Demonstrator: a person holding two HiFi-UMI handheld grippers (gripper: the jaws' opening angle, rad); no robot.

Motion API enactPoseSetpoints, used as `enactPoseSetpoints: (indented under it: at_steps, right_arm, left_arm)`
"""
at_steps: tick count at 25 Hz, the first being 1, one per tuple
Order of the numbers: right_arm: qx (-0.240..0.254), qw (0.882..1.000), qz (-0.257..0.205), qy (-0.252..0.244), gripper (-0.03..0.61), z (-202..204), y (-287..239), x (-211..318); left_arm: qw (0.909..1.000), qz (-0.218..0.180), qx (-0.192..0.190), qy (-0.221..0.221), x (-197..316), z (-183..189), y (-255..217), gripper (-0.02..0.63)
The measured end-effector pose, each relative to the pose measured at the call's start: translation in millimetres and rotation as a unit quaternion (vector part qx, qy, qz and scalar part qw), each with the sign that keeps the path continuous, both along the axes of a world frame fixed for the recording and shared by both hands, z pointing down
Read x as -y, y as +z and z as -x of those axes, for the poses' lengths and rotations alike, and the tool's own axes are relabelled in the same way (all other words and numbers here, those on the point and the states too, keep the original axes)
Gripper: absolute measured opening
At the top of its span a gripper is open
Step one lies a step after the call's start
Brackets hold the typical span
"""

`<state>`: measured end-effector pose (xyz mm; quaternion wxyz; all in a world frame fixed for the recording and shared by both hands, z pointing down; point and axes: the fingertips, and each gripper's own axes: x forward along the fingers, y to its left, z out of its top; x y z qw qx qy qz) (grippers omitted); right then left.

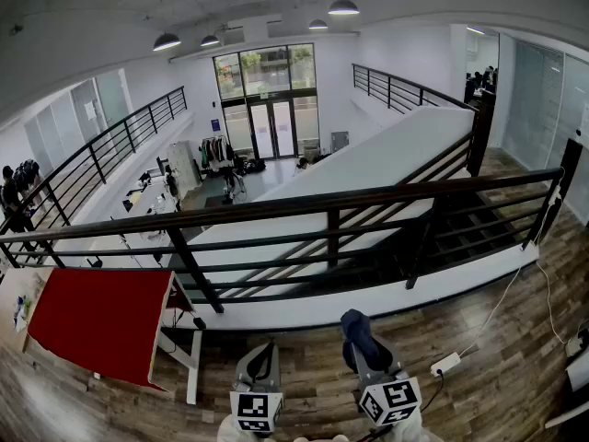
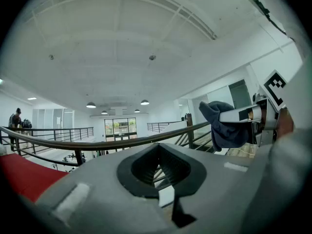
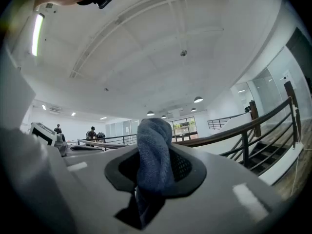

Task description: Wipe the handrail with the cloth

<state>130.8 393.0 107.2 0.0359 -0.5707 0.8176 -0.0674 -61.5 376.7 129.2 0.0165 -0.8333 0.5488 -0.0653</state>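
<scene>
The dark brown handrail (image 1: 304, 201) tops a black metal railing that crosses the head view from left to right, well ahead of both grippers. Low in that view, my right gripper (image 1: 361, 341) is shut on a dark blue cloth (image 1: 354, 326), which bunches over its tips. The right gripper view shows the cloth (image 3: 153, 155) standing up between the jaws, with the handrail (image 3: 234, 129) off to the right. My left gripper (image 1: 265, 348) is beside it, shut and holding nothing. From the left gripper view, the cloth (image 2: 222, 126) appears at the right and the handrail (image 2: 122, 141) ahead.
A red-topped table (image 1: 101, 320) stands at the left on the wooden floor. A white power strip (image 1: 444, 364) with its cable lies at the right. Stairs (image 1: 460, 228) go down beyond the railing. People (image 1: 11, 191) stand at the far-left balcony.
</scene>
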Motion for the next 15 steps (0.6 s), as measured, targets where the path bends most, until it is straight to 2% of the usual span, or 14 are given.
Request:
enactPoseSetpoints:
  at_steps: [15]
  right_arm:
    - [0.02, 1.0, 0.003, -0.01, 0.094, -39.0, 11.3, 30.8]
  left_arm:
    - [0.9997, 0.022, -0.005, -0.007, 34.2, -39.1, 20.7, 0.003]
